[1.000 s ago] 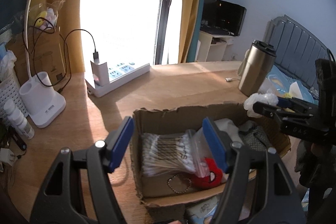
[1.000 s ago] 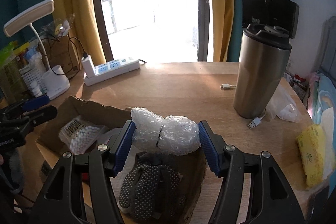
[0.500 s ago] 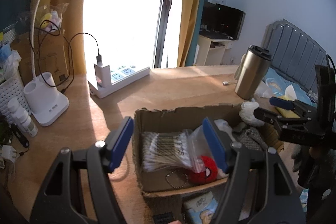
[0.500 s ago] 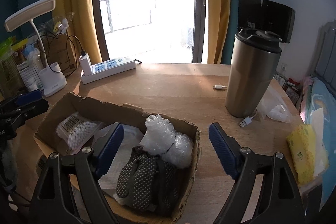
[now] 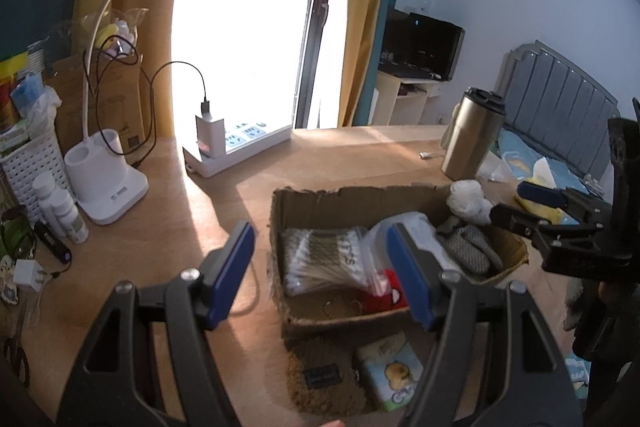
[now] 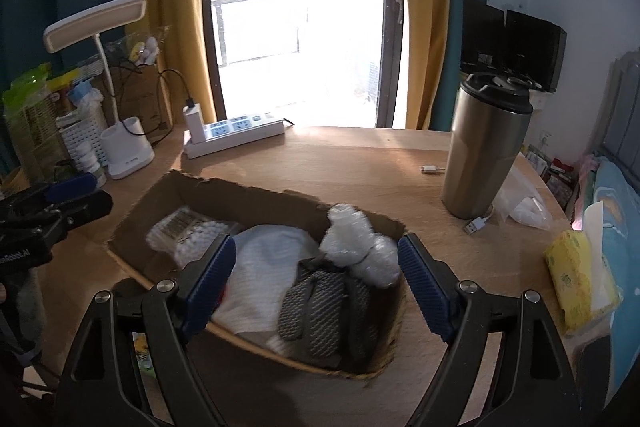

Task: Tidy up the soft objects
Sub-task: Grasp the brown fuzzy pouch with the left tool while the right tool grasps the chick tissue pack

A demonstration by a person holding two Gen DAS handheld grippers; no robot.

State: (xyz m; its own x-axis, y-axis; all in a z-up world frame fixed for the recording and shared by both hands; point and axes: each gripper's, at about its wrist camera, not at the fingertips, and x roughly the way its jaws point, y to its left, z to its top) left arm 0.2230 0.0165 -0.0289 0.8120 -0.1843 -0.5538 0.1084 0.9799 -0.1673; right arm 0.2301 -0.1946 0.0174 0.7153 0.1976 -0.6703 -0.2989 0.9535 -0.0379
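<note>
A crumpled wad of bubble wrap (image 6: 358, 245), judged light, squashy and best pinched across its middle, is seen resting in the far corner of the cardboard box (image 6: 256, 195), with the right tool (image 6: 316, 287) spread apart and empty above it.

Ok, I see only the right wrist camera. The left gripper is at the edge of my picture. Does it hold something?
Observer: No. The left gripper is open, with nothing between its pads.
Operator: Is something soft in the box that I cannot see well?
Observer: A red plush toy lies in the cardboard box, beside the cotton swab bag.
Operator: Is anything outside the box?
Observer: A small cartoon-print pack lies on the table, in front of the box.
</note>
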